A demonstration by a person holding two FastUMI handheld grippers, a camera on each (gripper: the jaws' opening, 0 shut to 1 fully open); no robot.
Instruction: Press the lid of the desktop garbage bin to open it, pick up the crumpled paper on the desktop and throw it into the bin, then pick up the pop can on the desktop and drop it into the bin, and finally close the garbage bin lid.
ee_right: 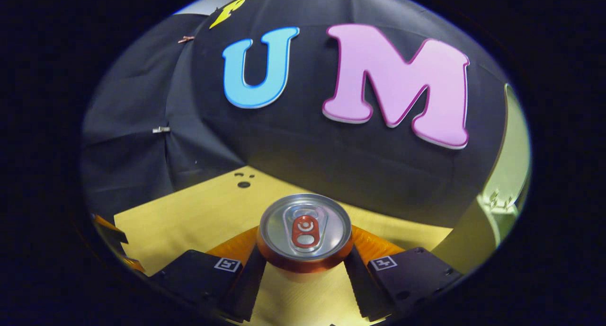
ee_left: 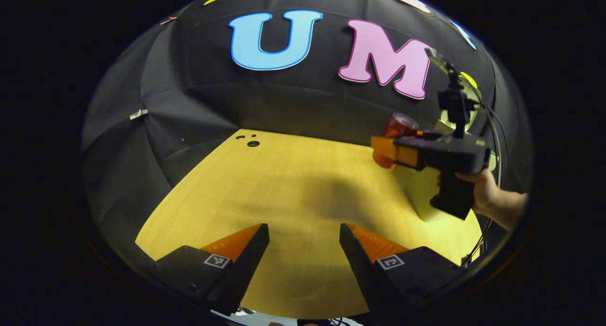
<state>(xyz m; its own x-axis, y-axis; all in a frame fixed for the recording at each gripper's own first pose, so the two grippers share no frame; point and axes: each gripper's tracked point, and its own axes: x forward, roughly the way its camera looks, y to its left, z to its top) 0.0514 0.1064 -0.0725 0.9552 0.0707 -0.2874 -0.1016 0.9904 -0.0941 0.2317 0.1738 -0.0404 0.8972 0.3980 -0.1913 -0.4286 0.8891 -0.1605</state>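
Observation:
The red pop can (ee_right: 305,231), silver top facing the camera, sits between the fingers of my right gripper (ee_right: 305,244), which is shut on its sides and holds it above the wooden table (ee_right: 199,217). From the left gripper view the can (ee_left: 400,126) hangs in the right gripper (ee_left: 386,148), gripped by a hand (ee_left: 483,189), just left of the pale yellow-green bin (ee_left: 423,196). The bin's lid (ee_right: 513,160) stands raised at the right edge. Low over the table's near side, my left gripper (ee_left: 304,243) is open with nothing in it.
The table (ee_left: 284,184) has small holes (ee_left: 253,143) near its far left corner. Black cloth walls close off the back and left. A cable (ee_left: 492,127) runs down from the right gripper. Part of the left gripper (ee_right: 111,236) shows at the left edge.

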